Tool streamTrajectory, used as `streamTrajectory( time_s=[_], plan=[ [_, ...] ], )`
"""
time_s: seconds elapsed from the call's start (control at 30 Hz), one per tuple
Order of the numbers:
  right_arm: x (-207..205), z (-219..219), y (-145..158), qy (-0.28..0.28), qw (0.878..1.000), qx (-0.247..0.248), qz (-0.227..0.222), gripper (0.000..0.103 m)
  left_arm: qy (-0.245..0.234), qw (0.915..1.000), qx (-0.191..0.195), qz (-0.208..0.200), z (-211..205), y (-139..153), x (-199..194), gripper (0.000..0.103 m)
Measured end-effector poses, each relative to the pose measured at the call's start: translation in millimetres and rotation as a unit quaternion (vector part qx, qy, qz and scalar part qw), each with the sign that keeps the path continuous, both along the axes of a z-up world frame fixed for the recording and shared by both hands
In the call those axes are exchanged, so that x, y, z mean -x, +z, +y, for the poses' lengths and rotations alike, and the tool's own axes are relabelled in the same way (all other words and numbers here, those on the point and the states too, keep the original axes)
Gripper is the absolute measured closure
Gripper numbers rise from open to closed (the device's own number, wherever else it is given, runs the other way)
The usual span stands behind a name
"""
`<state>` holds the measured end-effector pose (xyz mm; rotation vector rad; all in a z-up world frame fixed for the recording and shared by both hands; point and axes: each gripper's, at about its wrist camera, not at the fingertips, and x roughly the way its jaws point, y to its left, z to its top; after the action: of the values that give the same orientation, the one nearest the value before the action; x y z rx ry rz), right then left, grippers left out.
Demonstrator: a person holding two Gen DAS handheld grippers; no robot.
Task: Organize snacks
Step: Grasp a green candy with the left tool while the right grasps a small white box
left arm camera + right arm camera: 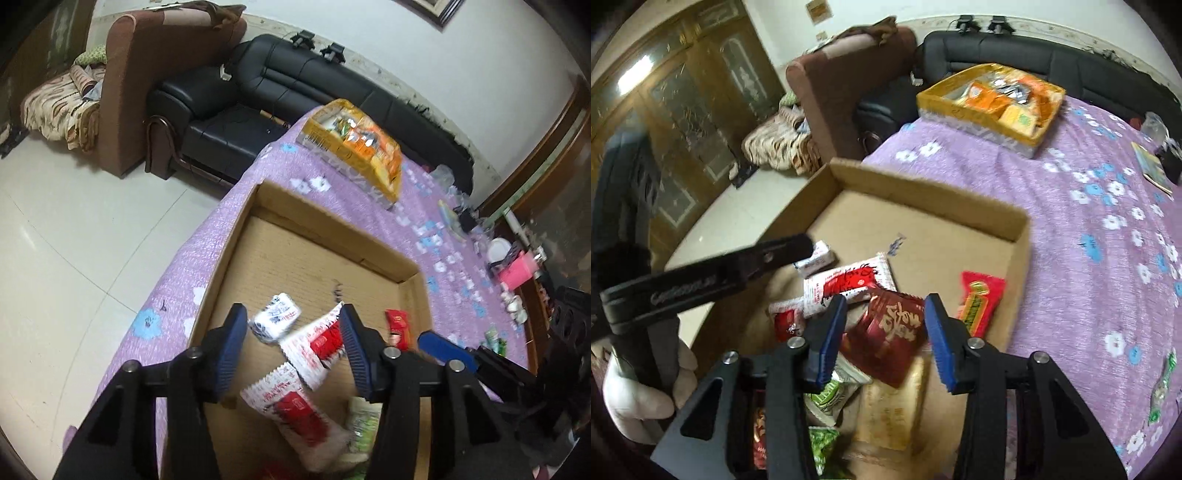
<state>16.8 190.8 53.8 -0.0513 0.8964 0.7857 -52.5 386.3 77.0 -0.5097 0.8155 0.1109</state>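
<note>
A table under a purple flowered cloth [1071, 229] is carrying two containers. The larger, a shallow cardboard tray [923, 195], is sitting at the near edge; a yellow box [945, 107] already filled with packets is standing well beyond it toward the black sofa [295, 81].

Loose snacks are lying clustered in the near end of the cardboard tray, while its far half is showing bare cardboard.

The right gripper [884, 328] is hovering over a dark red packet [886, 332]. This packet is lying directly below and between the blue pads, its long axis running roughly diagonally from the upper right toward the lower left. The jaws are standing released, pressing on nothing.

The left gripper [293, 343] is likewise standing released, above a red-and-white wrapper [317, 347] lying between its fingers but untouched.

A small red bar [979, 299] is resting beside the tray's right wall, just right of the right gripper.

Judgement: the right hand is nearer the dark red packet, so a straight descent should reach it.
</note>
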Motion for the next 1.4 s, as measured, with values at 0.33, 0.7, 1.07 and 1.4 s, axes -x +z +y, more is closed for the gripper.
streamTrajectory(
  time_s=[0.33,0.7,1.07,1.4],
  plan=[
    [-16,-145,42,-0.111,0.993,-0.034,-0.026,0.055,-0.059,0.9949,0.029,-0.077,-60,64,29,0.023],
    [-23,-340,9,-0.267,0.963,-0.041,0.017,0.052,-0.181,0.9825,0.033,-0.03,-188,37,2,0.022],
    [-41,-329,-62,-0.255,0.964,-0.042,0.06,0.052,-0.206,0.978,-0.009,0.032,-251,-7,-32,0.022],
    [-41,-307,-69,-0.246,0.969,0.006,-0.018,0.066,-0.223,0.9731,-0.035,0.044,-294,-33,-75,0.023]
  ],
)
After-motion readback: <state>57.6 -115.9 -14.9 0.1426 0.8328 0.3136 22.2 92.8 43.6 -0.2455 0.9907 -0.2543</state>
